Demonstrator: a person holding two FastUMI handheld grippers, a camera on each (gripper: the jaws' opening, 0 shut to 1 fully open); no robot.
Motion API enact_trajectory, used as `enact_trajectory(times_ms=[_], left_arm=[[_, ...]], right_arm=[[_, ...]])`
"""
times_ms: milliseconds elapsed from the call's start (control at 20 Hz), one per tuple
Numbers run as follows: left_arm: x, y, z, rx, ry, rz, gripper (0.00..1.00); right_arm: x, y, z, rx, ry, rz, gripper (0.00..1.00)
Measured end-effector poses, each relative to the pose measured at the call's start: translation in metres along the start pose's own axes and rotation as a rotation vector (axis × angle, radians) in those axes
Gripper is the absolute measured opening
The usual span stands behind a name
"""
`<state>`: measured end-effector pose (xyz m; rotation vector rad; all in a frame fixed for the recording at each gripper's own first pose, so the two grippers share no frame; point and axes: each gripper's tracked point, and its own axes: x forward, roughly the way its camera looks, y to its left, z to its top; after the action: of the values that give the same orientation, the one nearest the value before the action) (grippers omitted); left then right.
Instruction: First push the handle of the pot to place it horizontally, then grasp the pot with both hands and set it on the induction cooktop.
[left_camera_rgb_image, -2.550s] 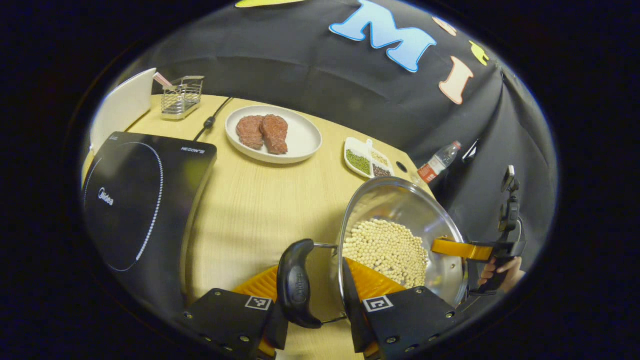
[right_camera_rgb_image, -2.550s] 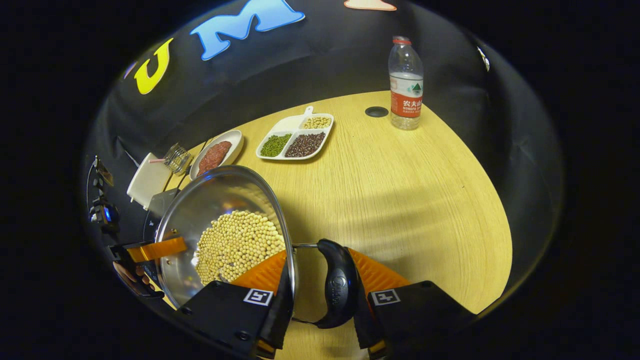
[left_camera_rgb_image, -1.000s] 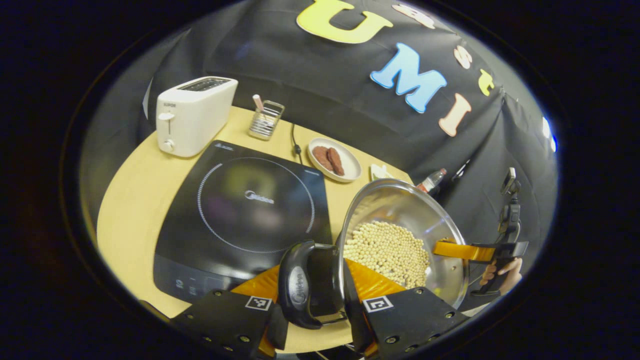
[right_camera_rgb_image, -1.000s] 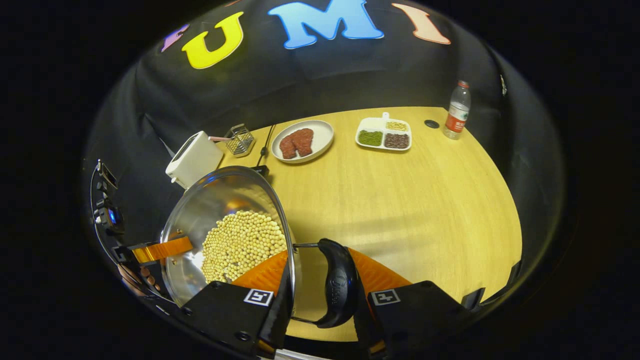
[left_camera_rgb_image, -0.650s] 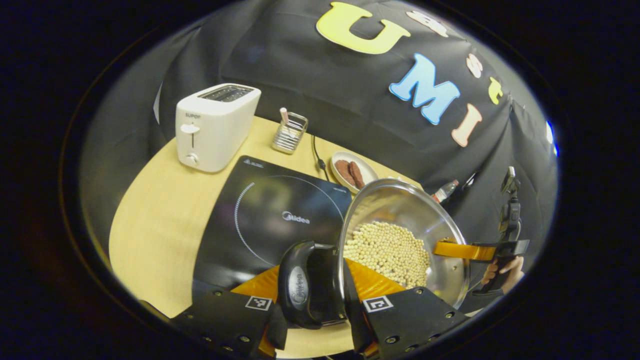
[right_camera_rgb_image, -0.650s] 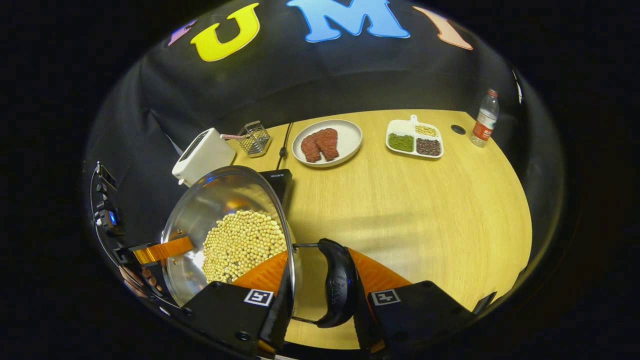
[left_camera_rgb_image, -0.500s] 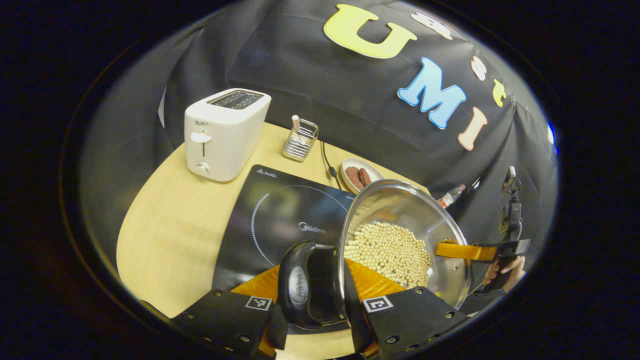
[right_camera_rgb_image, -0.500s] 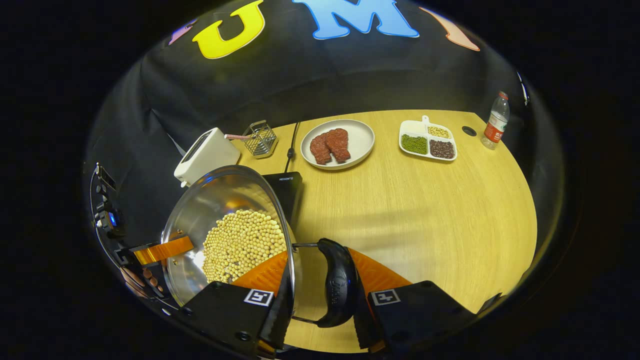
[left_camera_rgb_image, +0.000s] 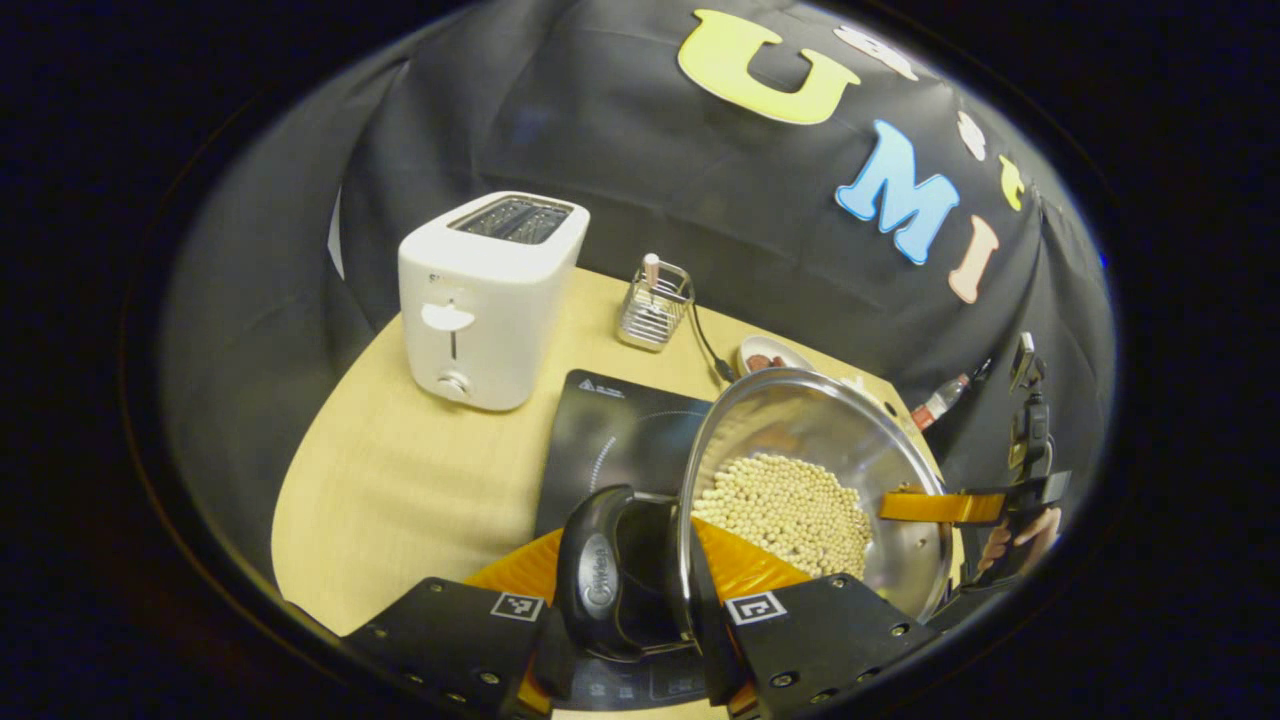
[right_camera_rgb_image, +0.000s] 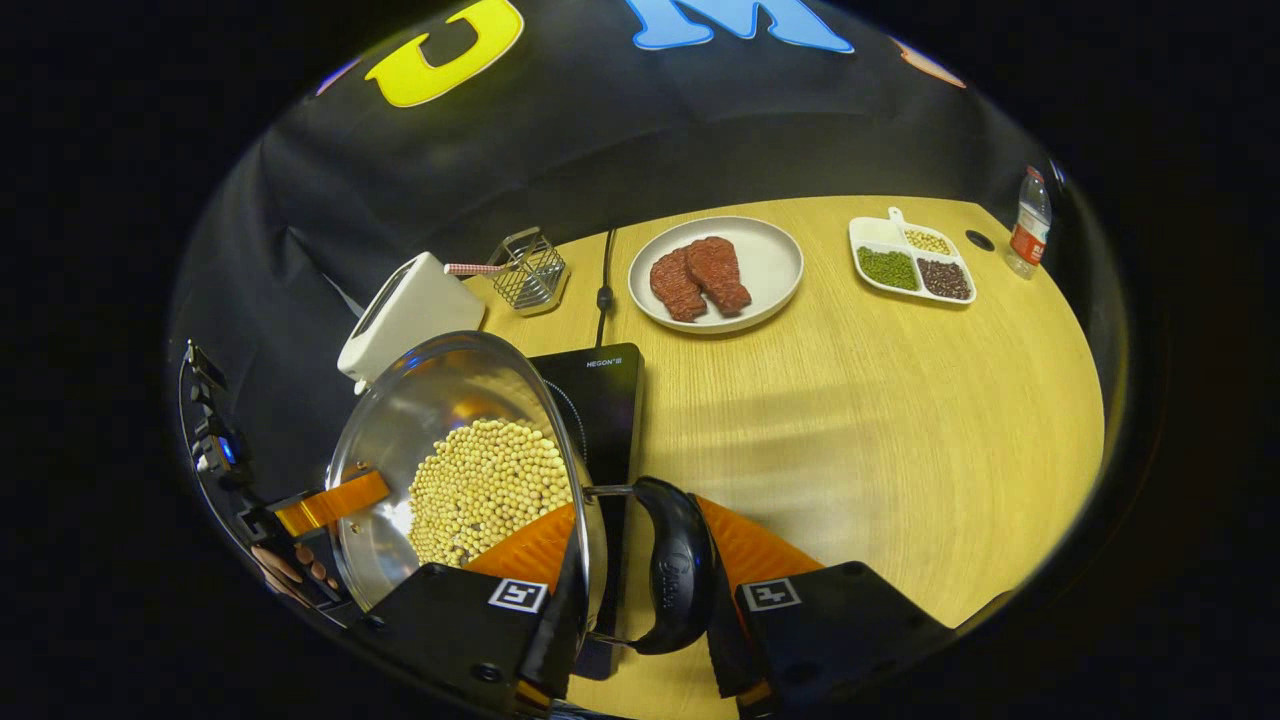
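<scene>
toaster (left_camera_rgb_image: 487, 297) beside cooktop (left_camera_rgb_image: 620, 440), steak plate (right_camera_rgb_image: 716, 259)

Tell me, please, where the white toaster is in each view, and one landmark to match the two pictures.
Left gripper view: the toaster stands large at upper left, behind the cooktop.
Right gripper view: the toaster is small at left, just above the pot's rim.
Shared landmark: the wire basket beside the toaster.

Steel bean-filled pot (left_camera_rgb_image: 800, 470), above black cooktop (left_camera_rgb_image: 610, 440)
</scene>
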<state>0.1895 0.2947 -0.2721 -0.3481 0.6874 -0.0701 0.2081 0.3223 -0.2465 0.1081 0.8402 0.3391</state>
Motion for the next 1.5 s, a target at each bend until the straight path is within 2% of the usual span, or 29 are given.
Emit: enact_trajectory(times_ms=[100, 350, 450, 500, 650, 700, 800, 850, 1000, 1050, 1100, 1150, 1250, 1350, 1400, 1500], left_arm=[[0.007, 0.009, 0.007, 0.000, 0.002, 0.004, 0.54], [0.022, 0.026, 0.022, 0.019, -0.005, 0.008, 0.48], [0.030, 0.033, 0.025, 0.016, 0.000, 0.010, 0.54], [0.030, 0.035, 0.025, 0.015, 0.002, 0.010, 0.51], [0.038, 0.037, 0.025, 0.009, 0.002, 0.006, 0.54], [0.041, 0.038, 0.022, 0.005, 0.007, 0.006, 0.54], [0.048, 0.042, 0.013, 0.009, 0.030, 0.014, 0.53], [0.048, 0.043, 0.013, -0.008, 0.022, 0.005, 0.52], [0.048, 0.045, 0.014, -0.020, 0.014, 0.005, 0.51], [0.048, 0.044, 0.015, -0.026, 0.012, 0.000, 0.51], [0.048, 0.044, 0.015, -0.028, 0.009, -0.004, 0.51], [0.048, 0.044, 0.016, -0.027, 0.011, -0.004, 0.55], [0.049, 0.043, 0.015, -0.026, 0.013, -0.006, 0.52], [0.048, 0.043, 0.016, -0.031, 0.011, -0.008, 0.52], [0.047, 0.043, 0.016, -0.034, 0.011, -0.009, 0.56], [0.048, 0.044, 0.015, -0.030, 0.018, -0.007, 0.50]], right_arm=[[0.010, 0.005, 0.006, 0.003, -0.005, 0.001, 0.53], [0.031, 0.015, 0.016, 0.023, -0.009, 0.005, 0.53], [0.038, 0.017, 0.019, 0.026, -0.005, 0.002, 0.52], [0.041, 0.017, 0.019, 0.024, -0.005, 0.000, 0.53], [0.049, 0.016, 0.021, 0.024, -0.007, -0.003, 0.52], [0.051, 0.014, 0.020, 0.020, -0.006, -0.009, 0.56], [0.058, 0.010, 0.014, 0.012, 0.015, -0.019, 0.53], [0.057, 0.011, 0.022, 0.012, -0.019, -0.018, 0.53], [0.061, 0.012, 0.022, 0.014, -0.009, -0.001, 0.56], [0.061, 0.012, 0.023, 0.014, -0.008, -0.001, 0.53], [0.061, 0.011, 0.022, 0.011, -0.011, -0.001, 0.57], [0.061, 0.011, 0.022, 0.011, -0.008, -0.001, 0.54], [0.061, 0.011, 0.021, 0.014, -0.004, -0.002, 0.58], [0.060, 0.011, 0.021, 0.012, -0.003, -0.002, 0.55], [0.060, 0.011, 0.019, 0.012, 0.001, -0.006, 0.55], [0.059, 0.011, 0.017, 0.012, 0.009, -0.015, 0.57]])
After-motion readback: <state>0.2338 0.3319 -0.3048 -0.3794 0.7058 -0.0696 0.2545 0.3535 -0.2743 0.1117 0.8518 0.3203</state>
